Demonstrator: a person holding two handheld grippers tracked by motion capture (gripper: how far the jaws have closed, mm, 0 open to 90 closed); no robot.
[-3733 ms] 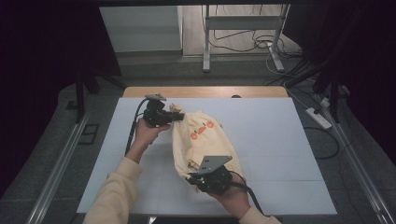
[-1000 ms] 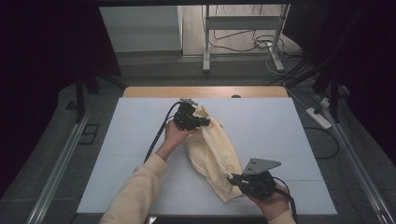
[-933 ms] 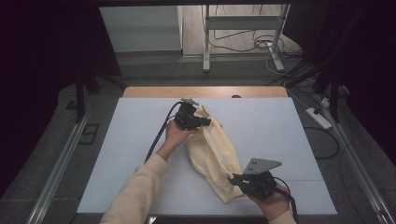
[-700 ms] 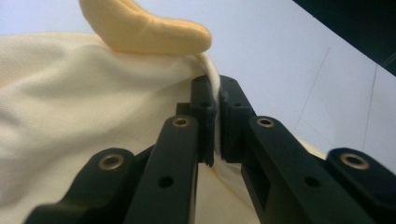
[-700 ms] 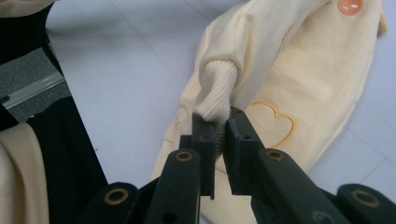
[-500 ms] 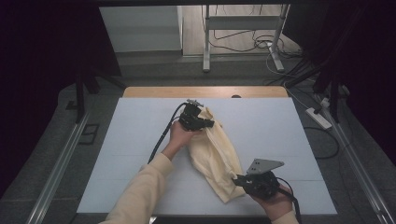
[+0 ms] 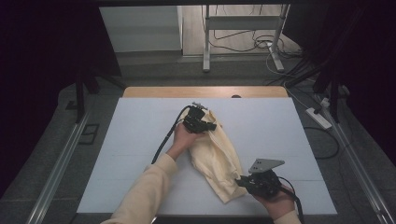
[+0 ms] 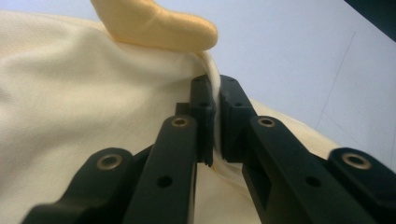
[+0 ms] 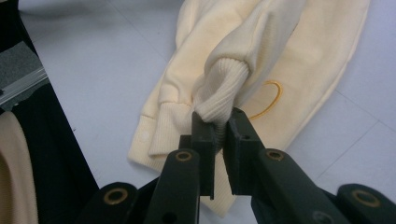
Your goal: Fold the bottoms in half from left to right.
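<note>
On the white table (image 7: 116, 154) we see a cream sweatshirt (image 7: 217, 156) bunched into a long strip, its long axis running from far left to near right across the middle. We hold both ends. The left gripper (image 7: 208, 126), at the far end, is clamped on a fold of fabric (image 8: 211, 88). The right gripper (image 7: 240, 182), at the near end, is clamped on a ribbed cuff (image 9: 222, 100). Any stretching or folding must, we judge, follow this diagonal.
</note>
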